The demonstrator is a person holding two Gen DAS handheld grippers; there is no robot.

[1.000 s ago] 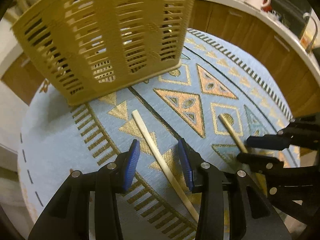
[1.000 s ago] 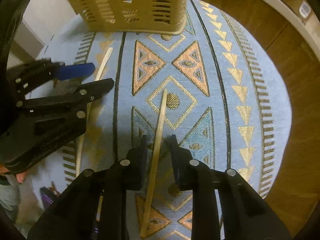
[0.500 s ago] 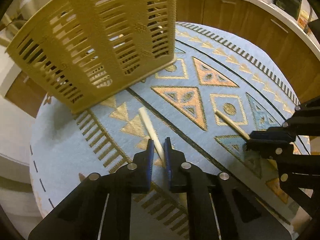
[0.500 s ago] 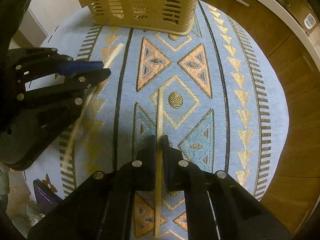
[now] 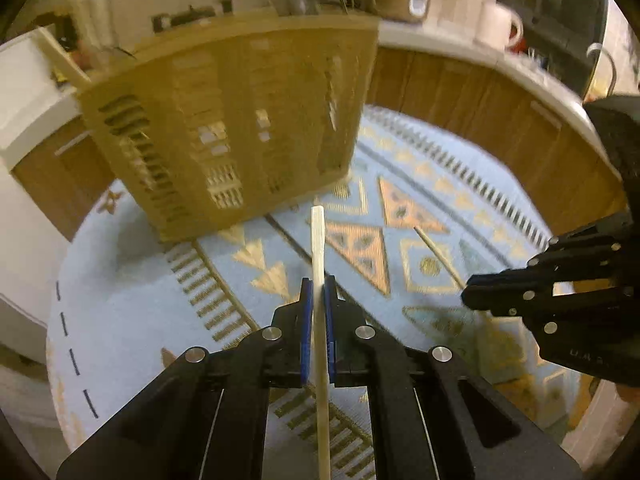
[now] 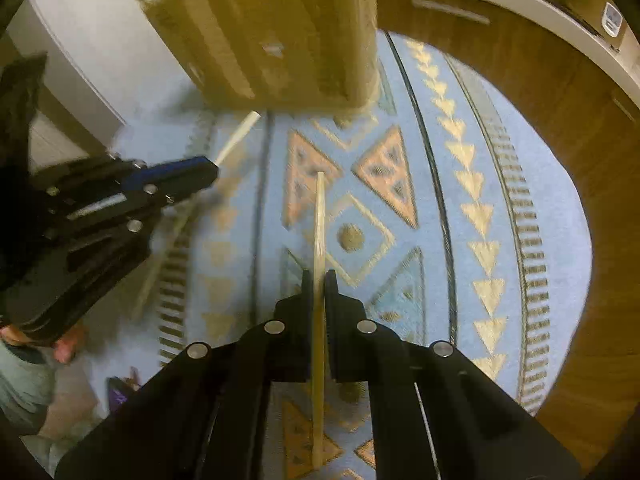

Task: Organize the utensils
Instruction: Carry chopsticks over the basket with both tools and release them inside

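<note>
My left gripper [image 5: 317, 286] is shut on a pale chopstick [image 5: 317, 240] and holds it above the patterned blue tablecloth [image 5: 120, 288]. The stick points toward the tan slotted basket [image 5: 232, 132] at the back. My right gripper [image 6: 319, 278] is shut on a second chopstick [image 6: 319, 216], also lifted off the cloth and pointing toward the basket [image 6: 280, 32]. Each gripper shows in the other's view: the right one [image 5: 472, 298] at the right, the left one [image 6: 212, 172] at the left with its stick [image 6: 240, 136].
The round table's edge [image 6: 576, 280] falls off to the right, with wooden cabinets [image 5: 460, 92] and a white counter beyond. A white mug [image 5: 500, 26] stands on that counter. A white wall and cabinet lie to the left.
Both grippers closed on their chopsticks and have lifted them off the cloth. Both have risen and tilted toward the basket; the views are motion-blurred.
</note>
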